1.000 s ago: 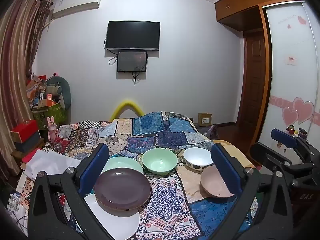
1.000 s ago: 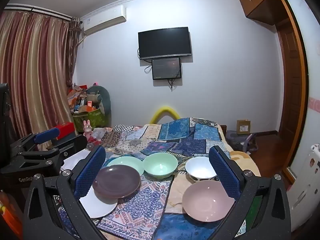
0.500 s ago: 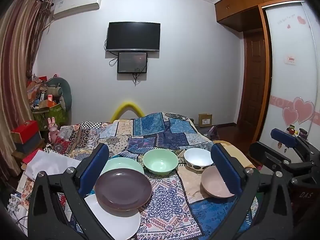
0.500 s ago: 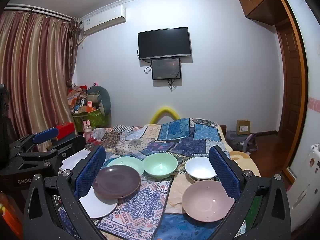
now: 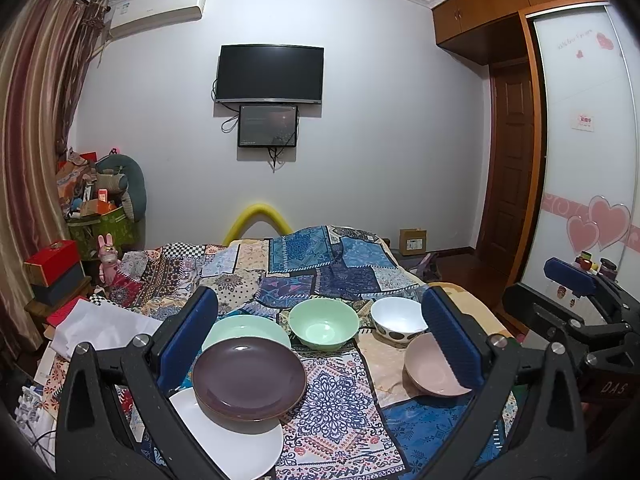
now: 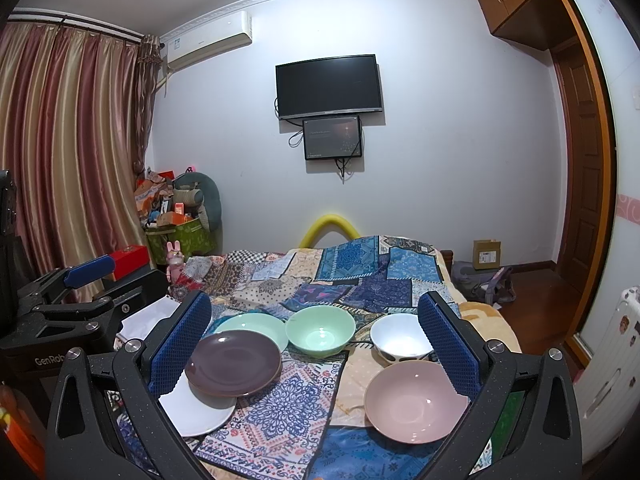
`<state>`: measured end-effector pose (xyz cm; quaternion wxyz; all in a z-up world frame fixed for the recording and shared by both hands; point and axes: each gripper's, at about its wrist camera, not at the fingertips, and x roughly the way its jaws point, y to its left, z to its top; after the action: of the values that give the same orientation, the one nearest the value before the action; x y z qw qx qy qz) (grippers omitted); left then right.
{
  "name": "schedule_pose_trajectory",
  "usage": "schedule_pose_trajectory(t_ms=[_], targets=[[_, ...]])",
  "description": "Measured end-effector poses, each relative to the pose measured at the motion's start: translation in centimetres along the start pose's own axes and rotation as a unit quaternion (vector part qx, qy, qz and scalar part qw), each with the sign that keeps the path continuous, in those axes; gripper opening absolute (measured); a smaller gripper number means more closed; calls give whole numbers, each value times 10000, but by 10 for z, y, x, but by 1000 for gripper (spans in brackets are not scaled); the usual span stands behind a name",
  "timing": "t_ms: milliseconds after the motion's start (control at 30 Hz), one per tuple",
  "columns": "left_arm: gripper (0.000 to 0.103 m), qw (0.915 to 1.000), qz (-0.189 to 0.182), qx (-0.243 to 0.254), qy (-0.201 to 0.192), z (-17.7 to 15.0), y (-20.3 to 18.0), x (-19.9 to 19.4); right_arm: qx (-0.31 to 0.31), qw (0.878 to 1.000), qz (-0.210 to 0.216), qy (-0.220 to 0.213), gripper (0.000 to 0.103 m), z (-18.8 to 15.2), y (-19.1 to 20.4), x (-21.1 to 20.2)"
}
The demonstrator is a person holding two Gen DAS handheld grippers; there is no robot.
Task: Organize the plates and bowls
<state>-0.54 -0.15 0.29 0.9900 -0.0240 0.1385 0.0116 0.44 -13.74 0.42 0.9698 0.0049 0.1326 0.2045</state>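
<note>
On the patchwork bed cover lie a dark purple plate [image 5: 249,378], overlapping a white plate [image 5: 236,436] and a mint green plate [image 5: 248,326]. Further right stand a green bowl [image 5: 323,322], a white spotted bowl [image 5: 398,320] and a pink bowl [image 5: 434,372]. The same dishes show in the right wrist view: purple plate [image 6: 234,362], white plate [image 6: 198,412], mint plate [image 6: 254,326], green bowl [image 6: 320,330], white bowl [image 6: 400,340], pink bowl [image 6: 414,400]. My left gripper [image 5: 320,340] and right gripper [image 6: 314,342] are both open, empty and held above the near edge of the bed.
The bed [image 5: 304,264] reaches back to a yellow foam arch [image 5: 258,216] at the wall. Boxes and a cluttered green bin [image 5: 102,224] stand at the left. A wooden door [image 5: 510,160] and a wardrobe are at the right. Each gripper appears at the edge of the other's view.
Both views have crept very slightly; the left one tilted a little. No dish has moved and both grippers stay open.
</note>
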Motion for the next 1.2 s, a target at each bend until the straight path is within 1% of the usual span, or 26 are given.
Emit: schedule_pose_trajectory(t_ms=[1200], targets=[[103,10000,14,20,-27,1,1,-2,1,10000,-1,-25,103,0,-1,-1]])
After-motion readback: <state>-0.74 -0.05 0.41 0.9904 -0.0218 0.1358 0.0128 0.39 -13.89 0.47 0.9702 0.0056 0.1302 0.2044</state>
